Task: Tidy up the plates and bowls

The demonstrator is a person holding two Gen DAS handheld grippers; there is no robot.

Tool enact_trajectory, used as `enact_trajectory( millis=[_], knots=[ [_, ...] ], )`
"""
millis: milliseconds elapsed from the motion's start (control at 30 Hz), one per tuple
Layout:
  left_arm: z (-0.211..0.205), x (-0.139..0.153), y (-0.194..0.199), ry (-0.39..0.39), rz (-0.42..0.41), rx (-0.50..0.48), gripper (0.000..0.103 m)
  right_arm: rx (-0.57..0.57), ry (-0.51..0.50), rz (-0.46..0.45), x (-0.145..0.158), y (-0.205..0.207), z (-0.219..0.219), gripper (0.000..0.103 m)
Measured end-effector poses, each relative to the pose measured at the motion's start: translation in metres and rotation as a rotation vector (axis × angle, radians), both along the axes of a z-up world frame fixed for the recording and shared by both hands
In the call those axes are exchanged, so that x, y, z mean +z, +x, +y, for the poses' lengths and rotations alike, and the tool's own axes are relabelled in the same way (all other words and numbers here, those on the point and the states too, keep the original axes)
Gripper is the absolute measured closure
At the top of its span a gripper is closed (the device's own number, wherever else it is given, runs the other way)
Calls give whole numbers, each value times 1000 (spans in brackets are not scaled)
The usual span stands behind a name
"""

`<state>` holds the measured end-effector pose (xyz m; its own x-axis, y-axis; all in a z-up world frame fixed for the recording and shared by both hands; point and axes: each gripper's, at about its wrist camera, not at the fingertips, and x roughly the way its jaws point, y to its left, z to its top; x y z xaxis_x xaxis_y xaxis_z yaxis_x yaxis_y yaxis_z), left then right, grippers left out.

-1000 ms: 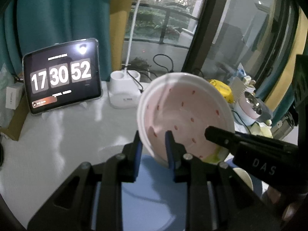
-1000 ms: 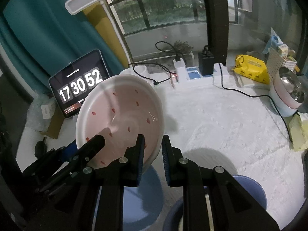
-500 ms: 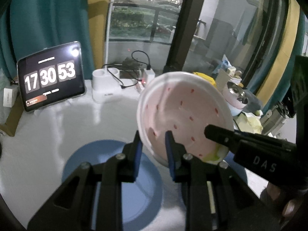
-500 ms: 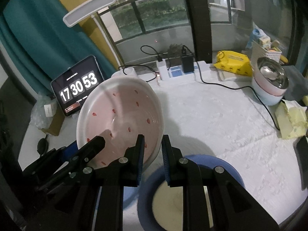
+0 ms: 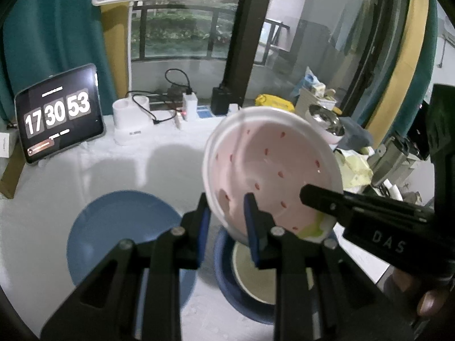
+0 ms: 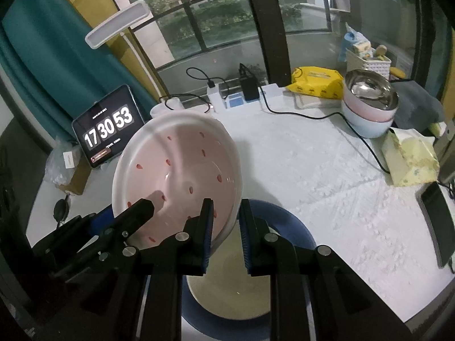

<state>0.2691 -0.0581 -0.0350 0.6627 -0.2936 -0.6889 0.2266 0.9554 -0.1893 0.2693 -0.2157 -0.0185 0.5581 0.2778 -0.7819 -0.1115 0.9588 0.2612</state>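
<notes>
A pink bowl with red spots [image 5: 273, 164] hangs tilted above the white table, held from both sides. My left gripper [image 5: 227, 207] is shut on its left rim, one pad inside and one outside. My right gripper [image 6: 226, 213] is shut on the opposite rim of the pink bowl [image 6: 182, 164]. Directly below sits a blue bowl [image 6: 287, 221] with a cream inside; the blue bowl [image 5: 224, 278] is partly hidden by my fingers. To its left, a flat blue plate [image 5: 119, 227] lies on the table.
A tablet clock [image 5: 57, 113] and a white lamp base [image 5: 130, 125] stand at the back left. At the back right is a stack of bowls topped by a steel one [image 6: 369, 102]. A black cable [image 6: 312, 116], yellow packet [image 6: 315, 82], tissue pack [image 6: 409, 156] and phone [image 6: 438, 227] lie at the right.
Both grippers have carried the pink bowl rightward over the table. The blue plate has slid to the left in view, and the blue bowl now lies under the pink bowl.
</notes>
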Motion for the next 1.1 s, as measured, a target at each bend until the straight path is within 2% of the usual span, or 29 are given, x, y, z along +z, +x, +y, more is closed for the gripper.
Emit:
enact_trajectory(
  millis=[467, 1100],
  knots=[
    [-23, -18, -26, 14, 45, -36, 79, -23, 12, 47, -23, -32, -27, 83],
    [-34, -45, -36, 58, 92, -45, 79, -21, 1, 138, -56, -40, -32, 83]
  ],
)
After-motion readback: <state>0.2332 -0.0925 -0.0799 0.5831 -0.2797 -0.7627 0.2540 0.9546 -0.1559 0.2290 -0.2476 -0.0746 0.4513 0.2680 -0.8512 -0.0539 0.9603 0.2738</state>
